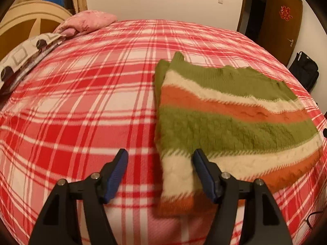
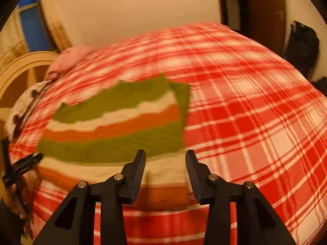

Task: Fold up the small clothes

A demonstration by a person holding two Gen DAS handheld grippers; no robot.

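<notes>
A small knitted sweater (image 1: pixel 231 122) with green, cream and orange stripes lies folded flat on the red plaid bed cover (image 1: pixel 81 102). My left gripper (image 1: pixel 160 158) is open and empty, just above the sweater's near left corner. In the right wrist view the sweater (image 2: pixel 114 126) lies ahead and to the left. My right gripper (image 2: pixel 165 158) is open and empty over the sweater's near right corner. The left gripper (image 2: pixel 22 166) shows at the far left edge of that view, its state unclear there.
A pink pillow (image 1: pixel 87 21) and a patterned cloth (image 1: pixel 24 55) lie at the bed's far left by the wooden headboard (image 1: pixel 26 18). A brown door (image 1: pixel 280 22) and a black bag (image 1: pixel 304 69) stand past the bed's right side.
</notes>
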